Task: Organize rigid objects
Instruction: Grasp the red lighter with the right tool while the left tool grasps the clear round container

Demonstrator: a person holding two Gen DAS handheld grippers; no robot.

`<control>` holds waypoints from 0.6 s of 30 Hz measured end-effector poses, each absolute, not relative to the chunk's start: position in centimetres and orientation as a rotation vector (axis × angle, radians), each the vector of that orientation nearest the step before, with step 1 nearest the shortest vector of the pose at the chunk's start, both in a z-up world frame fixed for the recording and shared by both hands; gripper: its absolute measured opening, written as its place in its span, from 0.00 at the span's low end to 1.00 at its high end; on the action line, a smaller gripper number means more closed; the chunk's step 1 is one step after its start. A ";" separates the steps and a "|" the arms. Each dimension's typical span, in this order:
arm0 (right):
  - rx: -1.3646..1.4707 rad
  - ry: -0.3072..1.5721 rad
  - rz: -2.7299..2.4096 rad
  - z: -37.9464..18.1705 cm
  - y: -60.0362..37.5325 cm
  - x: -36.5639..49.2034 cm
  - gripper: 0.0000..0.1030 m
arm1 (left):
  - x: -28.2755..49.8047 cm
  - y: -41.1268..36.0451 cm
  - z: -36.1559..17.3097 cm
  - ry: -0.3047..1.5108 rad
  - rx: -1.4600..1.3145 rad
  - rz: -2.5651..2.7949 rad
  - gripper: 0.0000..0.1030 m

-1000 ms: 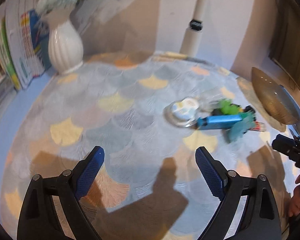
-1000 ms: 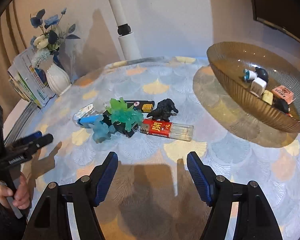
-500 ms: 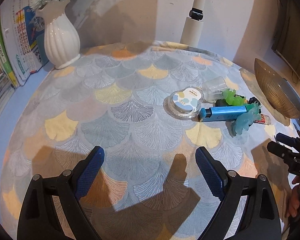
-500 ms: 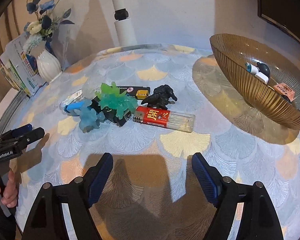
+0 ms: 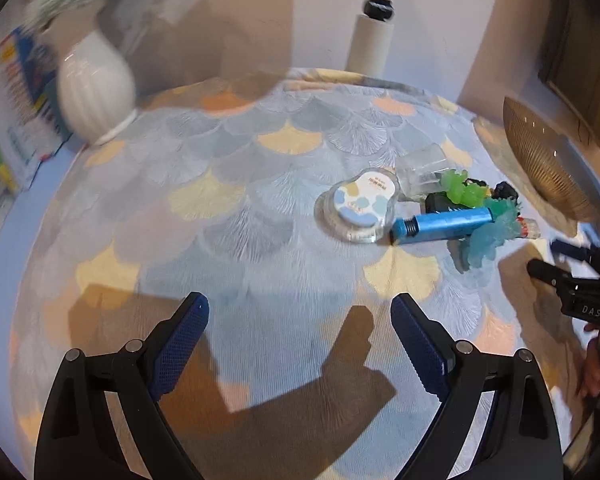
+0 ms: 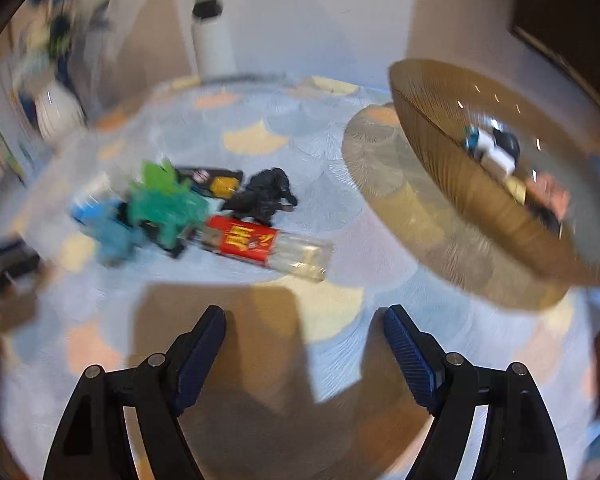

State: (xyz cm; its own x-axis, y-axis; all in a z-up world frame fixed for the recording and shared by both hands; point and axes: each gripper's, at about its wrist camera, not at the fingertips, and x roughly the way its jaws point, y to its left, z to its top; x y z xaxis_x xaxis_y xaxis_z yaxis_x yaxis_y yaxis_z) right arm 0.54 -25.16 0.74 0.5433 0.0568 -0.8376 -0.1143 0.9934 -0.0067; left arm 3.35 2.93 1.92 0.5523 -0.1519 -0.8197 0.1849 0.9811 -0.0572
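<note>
Since the earlier frames, we recorded the right gripper (image 6: 304,344) lower and nearer the clutter, its jaws spread wider than a second before, while the left gripper (image 5: 300,340) had drifted sideways with its opening unchanged.

Item, left gripper: jaws wide apart, nothing between the blue pads (image 5: 180,344), angled steeply down over bare tablecloth (image 5: 220,240) at the lower centre of the left wrist view.

Item, right gripper: jaws apart and empty, angled steeply down at the lower centre of its own view. From the left wrist view we saw only its dark finger ends at the right edge, with part of a hand (image 5: 594,368) below them.

Item, clutter, centre right of the left wrist view: a rounded clear case (image 5: 360,210) with a pale patterned top, a blue tube (image 5: 444,224) lying just beside it, a clear cup (image 5: 424,168) on its side behind, a green spiky toy (image 5: 462,192) and a teal spiky toy (image 5: 492,236) touching the tube.

Item, same clutter, left centre of the blurred right wrist view: a black figurine (image 6: 264,196), and a lighter (image 6: 268,248) with a red label and clear end, nearest the right gripper.

Item, ribbed amber bowl (image 6: 440,160), upper right of the right wrist view, holding several small objects too blurred for us to name.

Item, white vase (image 5: 96,92), upper left of the left wrist view, blurred.
</note>
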 end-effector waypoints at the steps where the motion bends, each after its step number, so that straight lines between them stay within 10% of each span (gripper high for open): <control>1: -0.105 0.992 0.108 0.7 -24.9 1.2 0.78 | 4.0 2.6 1.8 0.963 0.062 -0.202 0.89; 15: -0.175 0.950 0.267 0.2 -23.8 5.7 0.74 | 9.4 -2.3 0.5 0.940 0.232 -0.334 0.87; 18: -0.185 0.938 0.308 0.3 -23.2 5.5 0.56 | 9.6 -3.2 0.5 0.928 0.226 -0.378 0.60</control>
